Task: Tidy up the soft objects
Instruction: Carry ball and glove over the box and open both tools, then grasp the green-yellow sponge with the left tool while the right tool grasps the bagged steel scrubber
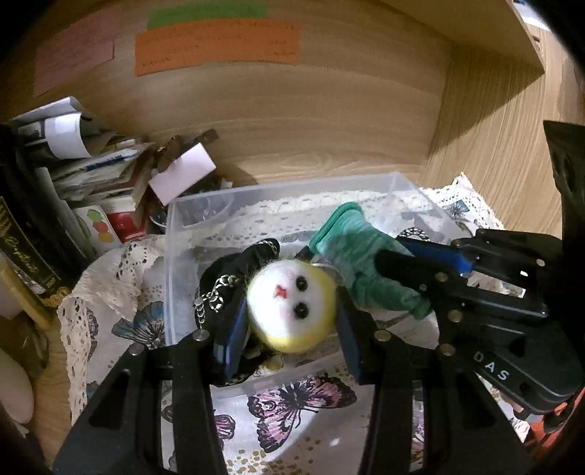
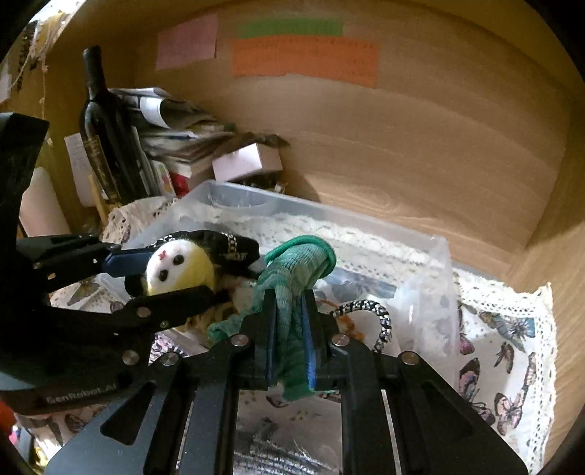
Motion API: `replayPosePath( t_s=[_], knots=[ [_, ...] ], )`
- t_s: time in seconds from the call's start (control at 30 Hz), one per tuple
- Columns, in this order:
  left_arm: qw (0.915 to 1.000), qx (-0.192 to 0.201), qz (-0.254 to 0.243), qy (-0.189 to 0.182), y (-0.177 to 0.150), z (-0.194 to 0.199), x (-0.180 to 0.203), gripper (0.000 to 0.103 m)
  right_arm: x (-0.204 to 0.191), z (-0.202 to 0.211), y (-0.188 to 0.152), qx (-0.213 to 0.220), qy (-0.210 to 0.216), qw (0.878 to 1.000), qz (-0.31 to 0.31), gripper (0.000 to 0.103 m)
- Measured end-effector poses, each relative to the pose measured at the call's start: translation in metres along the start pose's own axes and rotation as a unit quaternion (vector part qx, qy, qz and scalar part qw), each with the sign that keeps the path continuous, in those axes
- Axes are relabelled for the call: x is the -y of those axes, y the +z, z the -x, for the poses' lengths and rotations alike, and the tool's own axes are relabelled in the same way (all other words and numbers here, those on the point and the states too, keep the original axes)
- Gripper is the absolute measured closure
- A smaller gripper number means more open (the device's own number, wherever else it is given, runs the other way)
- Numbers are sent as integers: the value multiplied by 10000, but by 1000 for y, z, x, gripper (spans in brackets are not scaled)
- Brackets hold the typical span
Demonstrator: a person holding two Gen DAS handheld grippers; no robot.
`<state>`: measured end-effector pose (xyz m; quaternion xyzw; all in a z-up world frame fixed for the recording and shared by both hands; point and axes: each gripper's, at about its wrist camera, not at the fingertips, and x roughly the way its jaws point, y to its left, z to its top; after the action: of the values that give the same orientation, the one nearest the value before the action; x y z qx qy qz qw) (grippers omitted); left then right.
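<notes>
Both grippers loaded over the clear bin (image 1: pixel 365 182).
Left gripper (image 1: pixel 290 325) clamps the plush head (image 1: pixel 289 310) between its jaws; right gripper (image 2: pixel 289 343) pinches the green glove (image 2: pixel 292 277).

A home, in a lived-in wooden nook. A lace-edged butterfly cloth (image 2: pixel 512 365) covers the counter. A dark wine bottle (image 2: pixel 106 131) stands in the corner beside a heap of papers and magazines (image 2: pixel 175 124) and a small white box (image 2: pixel 245 160). Pink (image 2: pixel 186 42), green (image 2: pixel 292 28) and orange (image 2: pixel 305 60) notes are stuck on the wood back panel (image 2: pixel 420 153). A clear plastic bin (image 2: pixel 438 263) sits on the cloth.
</notes>
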<state>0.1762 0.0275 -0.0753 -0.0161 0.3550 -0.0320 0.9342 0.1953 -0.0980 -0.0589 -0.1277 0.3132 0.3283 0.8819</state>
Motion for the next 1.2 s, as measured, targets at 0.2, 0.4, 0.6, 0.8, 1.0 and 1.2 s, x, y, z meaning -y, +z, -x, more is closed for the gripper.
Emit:
replayPosePath(
  t_s=[0.2,0.4,0.6,0.8,1.0,1.2],
  knots=[
    [10000,-60,17,-43,-2,-1,0,54,0,2,0,-71,-45,10000,23,90],
    [9999,15,5,-112,-3,14,4,42,0,13,2,51,-13,10000,-13,77],
    [9995,285,58,-94,-1,40,8,26,-1,50,1,452,-101,9989,-16,61],
    [9976,688,1,-34,-5,77,13,6,-5,88,-5,845,-108,9964,-19,47],
    [9965,825,-124,-24,-22,102,18,1,-5,115,-23,1031,-270,9943,17,41],
    [9980,586,-163,-163,-49,104,29,1,-3,125,-47,946,-369,9948,-106,41]
  ],
)
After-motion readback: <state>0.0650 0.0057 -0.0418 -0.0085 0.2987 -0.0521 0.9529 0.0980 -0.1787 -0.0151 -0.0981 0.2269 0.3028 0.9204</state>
